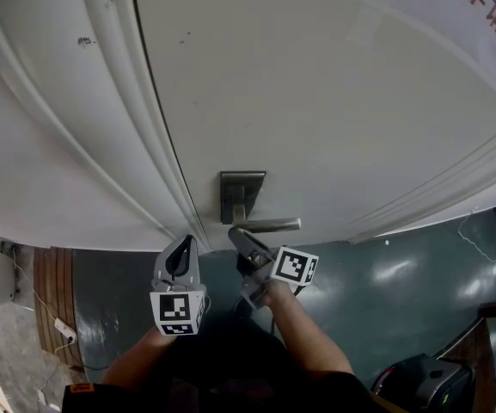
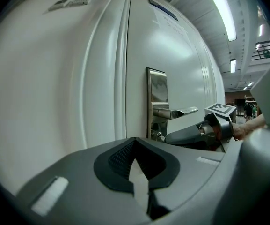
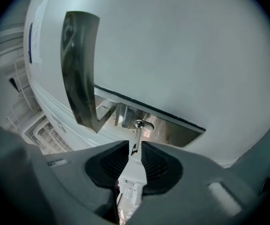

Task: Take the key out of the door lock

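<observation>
A white door (image 1: 316, 93) carries a steel lock plate (image 1: 241, 194) with a lever handle (image 1: 269, 224). In the right gripper view a small metal key (image 3: 136, 136) sticks out of the keyhole in the lock plate (image 3: 172, 128), below the handle (image 3: 81, 64). My right gripper (image 3: 135, 150) is open a little, its two pads on either side of the key's outer end with a gap showing. From the left gripper view, the right gripper (image 2: 191, 134) reaches the key (image 2: 160, 136) under the handle (image 2: 174, 112). My left gripper (image 1: 181, 246) hangs shut and empty, left of the lock near the door frame.
The door's moulded frame (image 1: 101, 101) runs down the left. A paper notice with red print (image 1: 492, 7) hangs at the door's upper right. Below lies dark green floor (image 1: 402, 291), with a power strip (image 1: 63, 329) at the left and a dark bag (image 1: 419, 385) at the lower right.
</observation>
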The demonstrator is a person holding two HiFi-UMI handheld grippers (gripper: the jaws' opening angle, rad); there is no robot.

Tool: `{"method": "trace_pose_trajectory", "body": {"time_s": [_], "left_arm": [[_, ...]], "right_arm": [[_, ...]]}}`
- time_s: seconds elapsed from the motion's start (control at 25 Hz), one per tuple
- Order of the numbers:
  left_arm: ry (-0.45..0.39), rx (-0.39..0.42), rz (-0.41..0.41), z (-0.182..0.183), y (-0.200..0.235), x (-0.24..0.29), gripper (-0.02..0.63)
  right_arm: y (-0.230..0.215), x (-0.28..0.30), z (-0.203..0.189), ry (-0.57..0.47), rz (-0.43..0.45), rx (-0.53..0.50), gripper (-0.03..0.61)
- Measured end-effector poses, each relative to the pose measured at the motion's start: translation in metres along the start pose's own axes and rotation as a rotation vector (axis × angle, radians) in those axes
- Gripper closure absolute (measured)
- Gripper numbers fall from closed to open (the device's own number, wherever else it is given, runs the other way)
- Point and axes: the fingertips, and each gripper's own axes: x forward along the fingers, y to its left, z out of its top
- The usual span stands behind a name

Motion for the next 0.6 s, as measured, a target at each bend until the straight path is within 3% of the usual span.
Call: {"method": "trace_pose_trajectory", "body": {"time_s": [0.16, 0.6], "left_arm": [[0.001, 0.003, -0.004, 0.0, 0.002, 0.0, 0.597], [0.009, 0.019, -0.075, 0.001, -0.003, 0.011, 0.595]], "right_arm": [[0.002, 0.002, 0.006, -0.028, 0.052, 0.058, 0.538], [0.0, 0.001, 0.006, -0.065, 0.082, 0.146, 0.56]]}}
